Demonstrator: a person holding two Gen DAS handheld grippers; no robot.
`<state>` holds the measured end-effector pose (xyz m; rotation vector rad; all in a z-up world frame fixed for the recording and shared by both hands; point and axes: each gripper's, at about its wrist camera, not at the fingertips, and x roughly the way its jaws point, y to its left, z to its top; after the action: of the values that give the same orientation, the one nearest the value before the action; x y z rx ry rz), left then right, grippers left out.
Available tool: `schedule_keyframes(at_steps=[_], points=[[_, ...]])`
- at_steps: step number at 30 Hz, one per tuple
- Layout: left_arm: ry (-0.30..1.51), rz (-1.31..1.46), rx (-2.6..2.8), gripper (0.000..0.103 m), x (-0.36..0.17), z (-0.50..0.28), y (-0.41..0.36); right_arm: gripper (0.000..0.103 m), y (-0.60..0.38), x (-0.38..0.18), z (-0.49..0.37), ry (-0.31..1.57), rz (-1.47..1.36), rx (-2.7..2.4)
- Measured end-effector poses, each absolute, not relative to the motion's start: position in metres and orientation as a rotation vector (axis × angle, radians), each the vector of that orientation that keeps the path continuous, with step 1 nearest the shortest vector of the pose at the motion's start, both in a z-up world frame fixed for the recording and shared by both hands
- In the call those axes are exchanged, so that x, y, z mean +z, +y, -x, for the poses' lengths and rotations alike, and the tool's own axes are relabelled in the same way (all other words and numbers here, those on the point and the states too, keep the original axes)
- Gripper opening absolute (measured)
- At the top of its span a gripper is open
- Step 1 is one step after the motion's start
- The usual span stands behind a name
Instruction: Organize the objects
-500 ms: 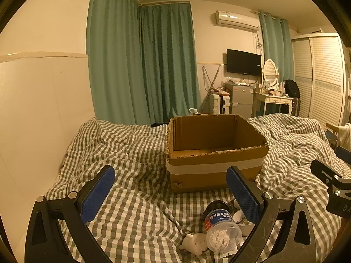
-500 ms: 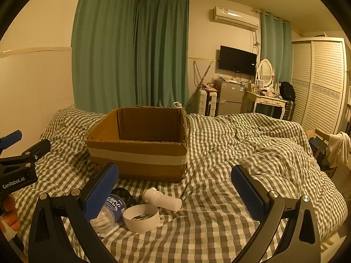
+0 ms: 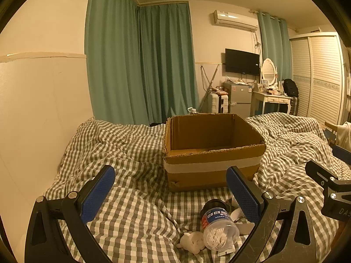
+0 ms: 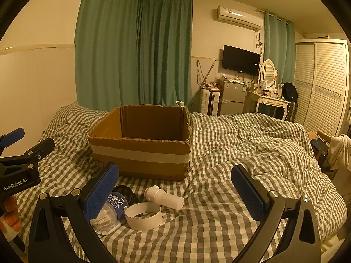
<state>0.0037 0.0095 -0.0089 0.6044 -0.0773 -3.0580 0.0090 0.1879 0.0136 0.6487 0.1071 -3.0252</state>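
An open cardboard box with a tape band stands on the checked bedspread; it also shows in the right wrist view. In front of it lie a clear jar of cotton swabs, a small white plush toy, a white tape ring and a white tube-shaped bottle. The jar also shows in the right wrist view. My left gripper is open and empty above the bedspread left of the jar. My right gripper is open and empty above the ring and bottle.
The checked bedspread is rumpled, with raised folds to the right of the box. A pale wall borders the bed on the left. Green curtains, a fridge, a dressing table and a wardrobe stand beyond the bed.
Both views have shifted only slightly; the box and the small objects lie where they were. Both grippers stay open.
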Motion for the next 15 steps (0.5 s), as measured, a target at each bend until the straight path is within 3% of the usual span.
schedule_keyframes(at_steps=[15], points=[[-0.077, -0.614, -3.067, 0.103, -0.0080, -0.0039, 0.0120, 0.103, 0.1866, 0.0154, -0.0106, 0.107, -0.643, -3.016]])
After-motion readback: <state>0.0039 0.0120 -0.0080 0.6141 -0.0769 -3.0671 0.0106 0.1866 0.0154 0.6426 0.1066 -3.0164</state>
